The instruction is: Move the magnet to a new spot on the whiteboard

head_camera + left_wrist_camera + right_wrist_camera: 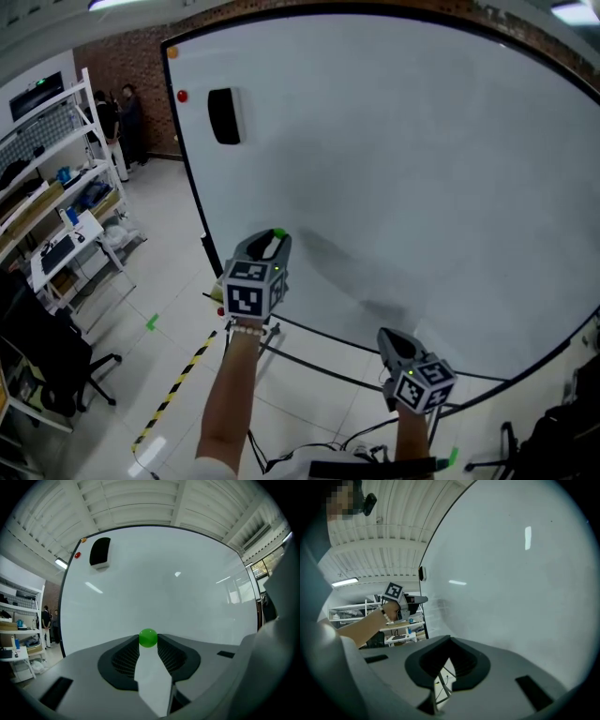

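A small green ball magnet [148, 638] sits pinched between the tips of my left gripper [148, 642], which is shut on it. In the head view the magnet [278, 233] and the left gripper [275, 240] are at the lower left part of the large whiteboard [403, 169]. I cannot tell whether the magnet touches the board. My right gripper [392, 339] hangs lower, near the board's bottom edge. In its own view the right gripper [450, 641] has its tips together with nothing between them.
A black eraser [224, 115], a red magnet [182, 96] and an orange magnet [172, 53] cling to the board's upper left corner. Left of the board stand white shelves [56, 178], a dark office chair [56, 366] and striped floor tape [173, 391]. People [120, 122] stand far back.
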{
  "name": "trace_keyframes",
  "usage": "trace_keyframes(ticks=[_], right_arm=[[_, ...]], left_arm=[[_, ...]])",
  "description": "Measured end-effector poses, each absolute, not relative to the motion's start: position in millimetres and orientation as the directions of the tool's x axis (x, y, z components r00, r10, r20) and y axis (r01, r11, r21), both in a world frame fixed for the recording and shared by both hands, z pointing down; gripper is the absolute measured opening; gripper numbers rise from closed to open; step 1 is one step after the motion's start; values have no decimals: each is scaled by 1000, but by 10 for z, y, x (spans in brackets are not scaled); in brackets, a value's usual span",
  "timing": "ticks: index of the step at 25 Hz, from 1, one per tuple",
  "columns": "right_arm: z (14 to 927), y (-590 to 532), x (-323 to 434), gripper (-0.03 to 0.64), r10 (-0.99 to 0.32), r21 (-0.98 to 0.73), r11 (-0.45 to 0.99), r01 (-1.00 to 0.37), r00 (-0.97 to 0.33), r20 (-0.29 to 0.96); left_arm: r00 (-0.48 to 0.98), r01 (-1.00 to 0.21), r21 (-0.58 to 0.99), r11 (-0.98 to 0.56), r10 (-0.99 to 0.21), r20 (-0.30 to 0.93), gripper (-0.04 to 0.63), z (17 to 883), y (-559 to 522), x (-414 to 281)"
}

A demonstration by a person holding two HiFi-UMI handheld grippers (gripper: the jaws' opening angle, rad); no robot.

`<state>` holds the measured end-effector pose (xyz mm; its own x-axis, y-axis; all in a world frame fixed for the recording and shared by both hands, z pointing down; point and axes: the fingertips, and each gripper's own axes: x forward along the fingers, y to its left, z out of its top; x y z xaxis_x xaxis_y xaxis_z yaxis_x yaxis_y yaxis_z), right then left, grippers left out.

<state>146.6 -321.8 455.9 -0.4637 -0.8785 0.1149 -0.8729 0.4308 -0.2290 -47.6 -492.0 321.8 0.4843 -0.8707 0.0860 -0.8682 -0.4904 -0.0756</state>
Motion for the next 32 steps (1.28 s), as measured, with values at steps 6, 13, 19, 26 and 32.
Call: trace_keyframes(ticks=[6, 13, 19, 26, 32], right_arm=[[4568, -3233, 1527, 6, -885, -232, 416, -879, -451, 119], [4598, -3292, 1556, 6, -885, -224, 413, -883, -447, 128], [4592, -3342, 1572, 6, -883, -222, 419, -880, -452, 126], [4561, -3332, 1608, 6, -872, -203, 442, -874, -471, 130], [4631, -3417, 1495, 5, -830, -238, 501, -832, -540, 138]], left_arm=[[478, -869, -88, -487, -872, 100, 120, 3302, -5123, -364], [487, -863, -90, -496, -867, 110, 120, 3326, -5266, -306], [503, -854, -84, -513, -856, 119, 121, 3341, -5314, -302], [494, -858, -101, -504, -863, 105, 125, 3330, -5241, -267], [474, -879, -22, -477, -877, 74, 129, 3491, -4842, -496]])
